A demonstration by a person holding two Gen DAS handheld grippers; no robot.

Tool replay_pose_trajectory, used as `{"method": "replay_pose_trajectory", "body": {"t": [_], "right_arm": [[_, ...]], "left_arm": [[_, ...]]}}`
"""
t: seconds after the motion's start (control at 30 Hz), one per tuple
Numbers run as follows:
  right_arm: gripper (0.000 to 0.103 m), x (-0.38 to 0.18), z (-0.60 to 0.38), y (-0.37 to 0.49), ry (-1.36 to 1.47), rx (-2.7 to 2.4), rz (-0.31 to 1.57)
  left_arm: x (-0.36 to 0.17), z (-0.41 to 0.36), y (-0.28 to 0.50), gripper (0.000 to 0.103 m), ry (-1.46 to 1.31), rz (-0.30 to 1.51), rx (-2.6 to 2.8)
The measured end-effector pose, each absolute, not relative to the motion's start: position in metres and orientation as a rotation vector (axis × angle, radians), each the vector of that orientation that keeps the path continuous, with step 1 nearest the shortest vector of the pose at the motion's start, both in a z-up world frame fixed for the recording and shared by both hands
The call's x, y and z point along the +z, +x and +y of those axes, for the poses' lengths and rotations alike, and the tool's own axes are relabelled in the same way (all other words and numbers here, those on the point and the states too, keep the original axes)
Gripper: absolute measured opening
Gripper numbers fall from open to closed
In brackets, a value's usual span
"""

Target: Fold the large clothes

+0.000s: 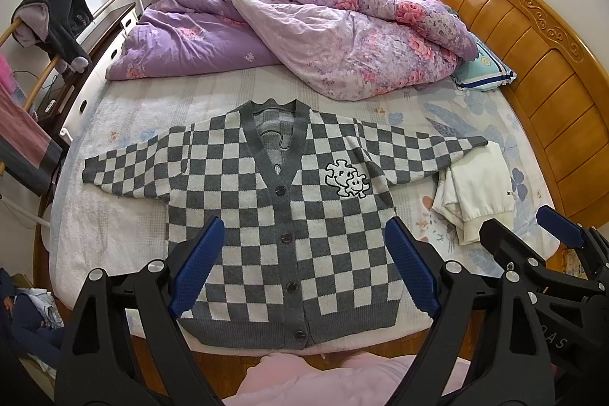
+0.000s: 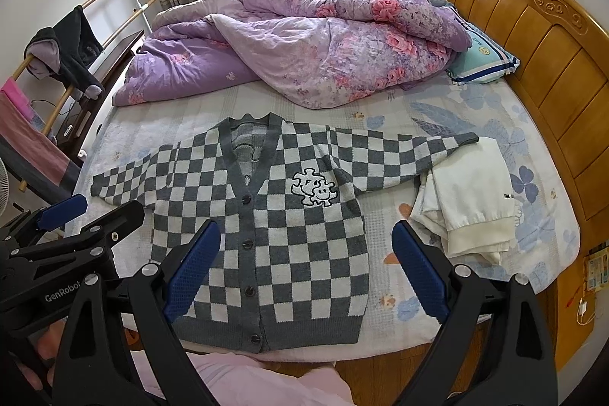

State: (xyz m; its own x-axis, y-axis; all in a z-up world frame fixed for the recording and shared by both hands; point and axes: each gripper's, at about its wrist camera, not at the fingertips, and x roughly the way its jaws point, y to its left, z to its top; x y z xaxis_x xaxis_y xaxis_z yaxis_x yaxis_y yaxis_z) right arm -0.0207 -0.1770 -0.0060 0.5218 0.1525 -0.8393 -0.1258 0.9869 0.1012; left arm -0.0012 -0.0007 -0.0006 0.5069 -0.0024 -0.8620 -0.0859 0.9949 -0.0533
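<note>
Left wrist view: the bed (image 1: pixel 125 215) carries the checkered cardigan (image 1: pixel 281 223), flat, buttoned, sleeves spread. My left claw (image 1: pixel 302 267) hangs spread wide, empty.

Right wrist view: my right claw (image 2: pixel 306 271) likewise gapes empty. Folding not yet begun; next, likely grasp a sleeve.

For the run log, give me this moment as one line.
stage: pre-fold | cardigan: flat, buttoned, sleeves spread | left gripper: open, empty | right gripper: open, empty
</note>
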Motion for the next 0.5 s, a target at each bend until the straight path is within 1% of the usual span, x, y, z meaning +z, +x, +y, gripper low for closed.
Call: {"method": "replay_pose_trajectory", "body": {"t": [0.5], "right_arm": [[0.088, -0.0098, -0.1732, -0.0232, 0.038, 0.173, 1.015]], "left_arm": [[-0.0006, -0.0008, -0.0008, 0.087, -0.093, 1.040, 0.048]]}}
